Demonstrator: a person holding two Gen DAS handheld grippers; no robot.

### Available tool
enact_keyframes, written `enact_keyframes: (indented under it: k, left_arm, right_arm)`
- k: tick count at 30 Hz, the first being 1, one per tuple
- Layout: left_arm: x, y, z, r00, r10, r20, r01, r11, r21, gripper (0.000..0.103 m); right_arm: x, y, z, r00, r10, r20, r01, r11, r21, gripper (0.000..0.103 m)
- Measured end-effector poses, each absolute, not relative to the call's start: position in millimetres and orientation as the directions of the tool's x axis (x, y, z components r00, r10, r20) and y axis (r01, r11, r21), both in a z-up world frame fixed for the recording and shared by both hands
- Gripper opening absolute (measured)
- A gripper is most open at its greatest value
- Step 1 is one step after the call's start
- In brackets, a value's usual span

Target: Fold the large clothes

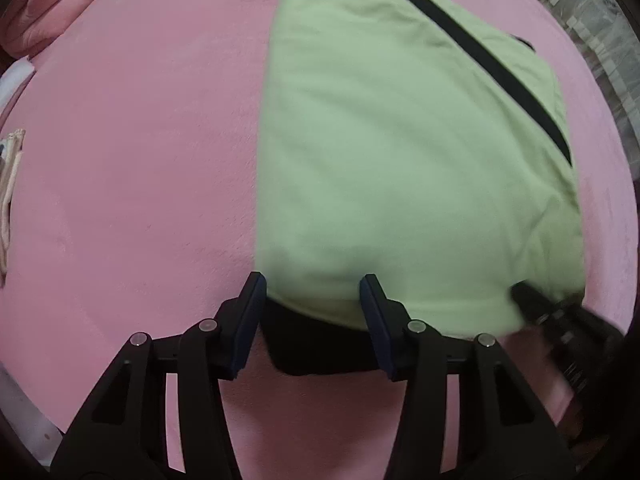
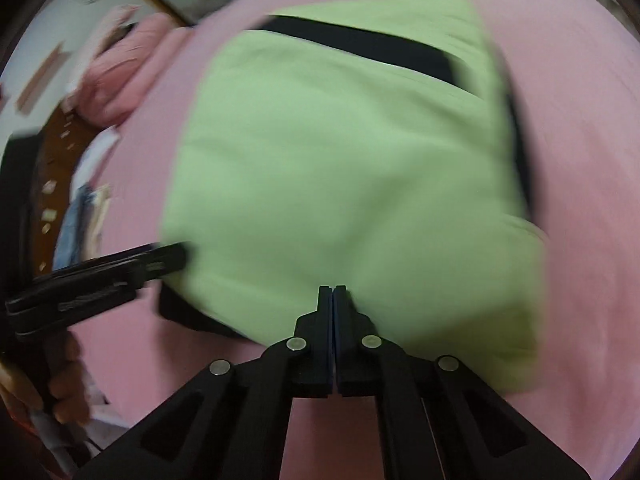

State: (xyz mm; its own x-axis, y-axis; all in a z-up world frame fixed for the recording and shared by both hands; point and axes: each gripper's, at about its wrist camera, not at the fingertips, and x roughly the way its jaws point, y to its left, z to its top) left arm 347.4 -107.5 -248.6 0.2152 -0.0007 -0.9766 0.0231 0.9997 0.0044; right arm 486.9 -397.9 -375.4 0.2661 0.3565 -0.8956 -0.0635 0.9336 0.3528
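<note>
A light green garment (image 1: 400, 152) with a black stripe (image 1: 480, 52) lies folded into a thick rectangle on the pink bed cover (image 1: 140, 160). A black layer (image 1: 316, 348) sticks out under its near edge. My left gripper (image 1: 312, 284) is open and points down over the garment's near left corner, with the cloth lying between its fingers but not pinched. In the right wrist view my right gripper (image 2: 333, 289) is shut at the near edge of the garment (image 2: 340, 160), and no cloth shows between its pads. Each gripper appears blurred in the other's view: the right gripper (image 1: 532, 300) and the left gripper (image 2: 168, 258).
A pink pillow or quilt (image 1: 40, 4) is bunched at the far left corner of the bed. Folded clothes (image 2: 80, 220) lie along the left edge beside dark wooden furniture (image 2: 60, 148). A person's hand (image 2: 60, 384) holds the left gripper's handle.
</note>
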Motion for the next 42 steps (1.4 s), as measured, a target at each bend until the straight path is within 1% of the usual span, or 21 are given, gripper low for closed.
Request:
enact_keyframes:
  k: [3, 5, 6, 8, 10, 13, 14, 16, 19, 21, 22, 25, 26, 27, 30, 31, 33, 35, 38, 41, 42]
  left_arm:
    - [345.8, -88.6, -249.7, 0.19, -0.084, -0.978, -0.071, 0.993, -0.099, 0.046]
    - [348.0, -83.2, -236.1, 0.233, -0.085, -0.969, -0.098, 0.989, -0.111, 0.033]
    - [349.1, -84.3, -228.4, 0.267, -0.077, -0.961, -0.084, 0.991, -0.102, 0.022]
    - [354.3, -89.9, -212.3, 0.338, -0.095, -0.936, -0.032, 0.993, -0.113, 0.021]
    - [369.3, -99.5, -205.4, 0.365, -0.164, -0.916, 0.023, 0.986, -0.167, 0.021]
    - [399.2, -110.7, -212.0, 0.377, -0.183, -0.908, 0.019, 0.982, -0.19, 0.021]
    - [411.9, -115.1, -213.9, 0.39, -0.189, -0.901, 0.016, 0.98, -0.199, 0.021]
    - [430.6, -113.6, -224.3, 0.409, -0.172, -0.896, 0.004, 0.983, -0.186, 0.021]
    - [452.2, -118.0, -231.1, 0.429, -0.086, -0.899, 0.007, 0.996, -0.092, 0.02]
    - [460.5, -121.3, -229.2, 0.446, 0.012, -0.895, 0.009, 1.0, 0.018, 0.02]
    - [460.9, -122.0, -227.5, 0.453, 0.038, -0.891, 0.014, 0.999, 0.05, 0.02]
    - [460.1, -120.0, -221.3, 0.467, 0.06, -0.882, 0.023, 0.997, 0.08, 0.021]
    - [460.9, -120.7, -219.1, 0.473, 0.038, -0.88, 0.032, 0.998, 0.06, 0.021]
    - [460.1, -118.7, -214.3, 0.481, -0.012, -0.876, 0.04, 0.999, 0.009, 0.02]
    - [464.8, -118.2, -205.5, 0.515, -0.121, -0.848, 0.054, 0.993, -0.109, 0.02]
    - [466.2, -116.2, -202.6, 0.518, -0.137, -0.844, 0.055, 0.99, -0.127, 0.02]
    - [481.1, -119.1, -203.0, 0.513, -0.167, -0.842, 0.055, 0.985, -0.162, 0.017]
    - [497.1, -120.2, -204.8, 0.505, -0.192, -0.841, 0.059, 0.98, -0.188, 0.012]
    - [524.9, -119.0, -214.3, 0.462, -0.209, -0.862, 0.058, 0.977, -0.206, 0.009]
    - [551.4, -108.3, -238.0, 0.449, -0.133, -0.884, 0.039, 0.991, -0.13, 0.0]
    - [553.0, -105.6, -240.9, 0.447, -0.101, -0.889, 0.033, 0.995, -0.096, 0.0]
  right_arm:
    - [485.3, -431.9, -379.8, 0.276, 0.306, -0.911, -0.042, 0.951, 0.306, 0.0]
    - [482.2, -429.7, -365.6, 0.286, 0.218, -0.933, -0.105, 0.975, 0.195, 0.0]
    - [477.7, -432.2, -359.7, 0.307, 0.173, -0.936, -0.125, 0.982, 0.141, 0.0]
    - [478.4, -427.2, -333.2, 0.392, 0.124, -0.911, -0.162, 0.985, 0.065, 0.0]
    - [480.5, -424.8, -323.2, 0.425, 0.215, -0.879, -0.166, 0.974, 0.157, 0.0]
    - [515.0, -399.5, -343.4, 0.389, 0.427, -0.816, -0.152, 0.904, 0.401, 0.0]
    - [532.2, -386.6, -356.7, 0.362, 0.456, -0.813, -0.137, 0.889, 0.437, 0.0]
    - [557.6, -360.4, -373.2, 0.338, 0.441, -0.831, -0.143, 0.897, 0.418, 0.0]
    - [581.0, -338.2, -379.0, 0.449, 0.296, -0.843, -0.18, 0.954, 0.239, 0.0]
    - [593.9, -361.4, -381.9, 0.513, 0.135, -0.848, -0.06, 0.991, 0.122, 0.0]
    - [596.9, -379.3, -381.8, 0.536, 0.102, -0.838, -0.002, 0.993, 0.119, 0.0]
    - [606.3, -411.3, -379.2, 0.544, -0.023, -0.839, 0.102, 0.994, 0.039, 0.0]
    - [610.0, -415.7, -373.4, 0.545, -0.118, -0.83, 0.173, 0.985, -0.026, 0.0]
    - [611.5, -418.0, -369.2, 0.556, -0.127, -0.822, 0.199, 0.98, -0.017, 0.0]
    - [618.6, -418.8, -349.5, 0.639, 0.057, -0.767, 0.171, 0.962, 0.214, 0.0]
    - [622.9, -413.6, -347.4, 0.656, 0.142, -0.741, 0.127, 0.948, 0.294, 0.004]
    - [643.1, -389.9, -358.4, 0.606, 0.34, -0.719, 0.016, 0.898, 0.439, 0.006]
    - [665.7, -363.4, -367.0, 0.52, 0.425, -0.741, -0.064, 0.885, 0.462, 0.006]
    - [690.6, -313.7, -384.1, 0.447, 0.398, -0.801, -0.233, 0.917, 0.325, 0.007]
    - [710.7, -323.3, -392.5, 0.509, 0.383, -0.771, -0.21, 0.924, 0.32, 0.006]
    - [716.3, -336.4, -393.4, 0.535, 0.349, -0.77, -0.154, 0.936, 0.317, 0.0]
